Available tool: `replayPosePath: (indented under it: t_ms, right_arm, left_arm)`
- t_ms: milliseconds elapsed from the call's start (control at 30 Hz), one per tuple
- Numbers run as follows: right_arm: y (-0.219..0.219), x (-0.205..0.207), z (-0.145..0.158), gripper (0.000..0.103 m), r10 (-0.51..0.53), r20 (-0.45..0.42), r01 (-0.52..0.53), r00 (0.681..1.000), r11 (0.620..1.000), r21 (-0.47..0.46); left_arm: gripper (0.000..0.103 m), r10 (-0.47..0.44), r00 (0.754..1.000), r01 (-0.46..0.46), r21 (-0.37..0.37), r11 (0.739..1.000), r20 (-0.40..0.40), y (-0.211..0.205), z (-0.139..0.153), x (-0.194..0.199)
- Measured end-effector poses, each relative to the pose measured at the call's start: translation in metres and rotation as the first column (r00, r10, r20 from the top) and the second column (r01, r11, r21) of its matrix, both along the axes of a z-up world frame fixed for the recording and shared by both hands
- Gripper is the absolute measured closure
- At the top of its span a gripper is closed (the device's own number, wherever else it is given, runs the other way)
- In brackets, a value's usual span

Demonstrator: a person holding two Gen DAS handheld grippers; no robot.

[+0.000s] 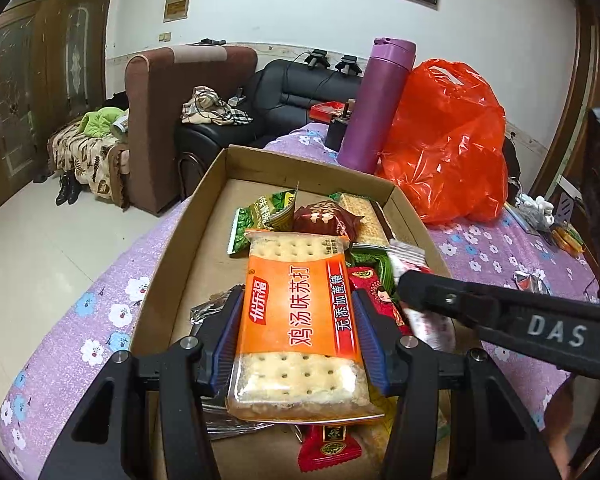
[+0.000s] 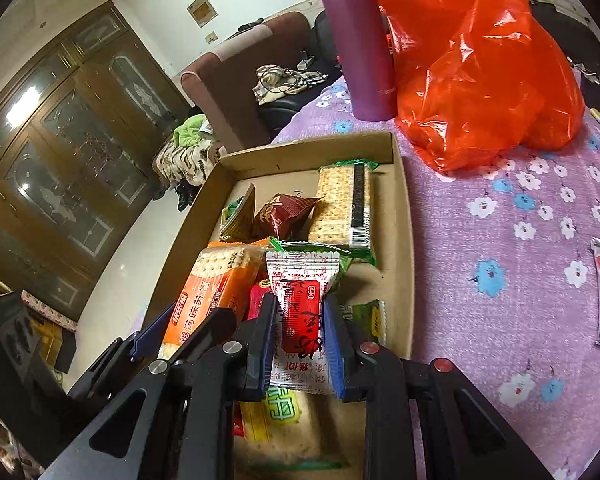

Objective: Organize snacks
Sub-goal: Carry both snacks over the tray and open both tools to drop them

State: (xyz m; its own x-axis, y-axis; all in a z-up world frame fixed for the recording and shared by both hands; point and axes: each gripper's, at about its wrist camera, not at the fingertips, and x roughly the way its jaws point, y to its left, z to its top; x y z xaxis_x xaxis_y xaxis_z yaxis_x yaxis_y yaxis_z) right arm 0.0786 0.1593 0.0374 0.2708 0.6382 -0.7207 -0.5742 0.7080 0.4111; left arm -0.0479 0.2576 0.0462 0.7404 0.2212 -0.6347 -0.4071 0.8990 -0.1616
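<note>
Gripping an orange cracker pack (image 1: 300, 316) between our left gripper (image 1: 298, 334) fingers, we hold it over the cardboard box (image 1: 172, 248) on the purple-flowered bench (image 2: 500, 240). Our right gripper (image 2: 300, 340) fingers clamp a red-and-white sachet (image 2: 300, 308) just at three o'clock of it. Other snacks crowd the box toward twelve o'clock.

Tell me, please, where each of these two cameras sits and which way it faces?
Left wrist: rides the left gripper, facing forward and down into the cardboard box; its fingers clamp the orange cracker pack, and the right gripper enters from the right.
Right wrist: rides the right gripper, facing down into the box; its fingers pinch a white-and-red sachet, the left gripper beside it.
Shared: box, cracker pack, purple bottle, red plastic bag.
</note>
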Motion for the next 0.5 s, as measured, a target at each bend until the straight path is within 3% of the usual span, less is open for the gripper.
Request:
replayPosePath:
  t_ms: [233, 500]
  right_arm:
    - [-0.002, 0.002, 0.001, 0.070, 0.003, -0.007, -0.002, 1.000, 1.000, 0.013]
    - [-0.036, 0.000, 0.021, 0.068, -0.032, 0.010, 0.031, 0.999, 0.997, 0.071]
  left_arm:
    - [0.050, 0.005, 1.000, -0.006, 0.013, 1.000, 0.023, -0.002, 0.004, -0.001]
    - [0.049, 0.012, 0.997, -0.014, 0.020, 1.000, 0.077, -0.003, 0.011, -0.010]
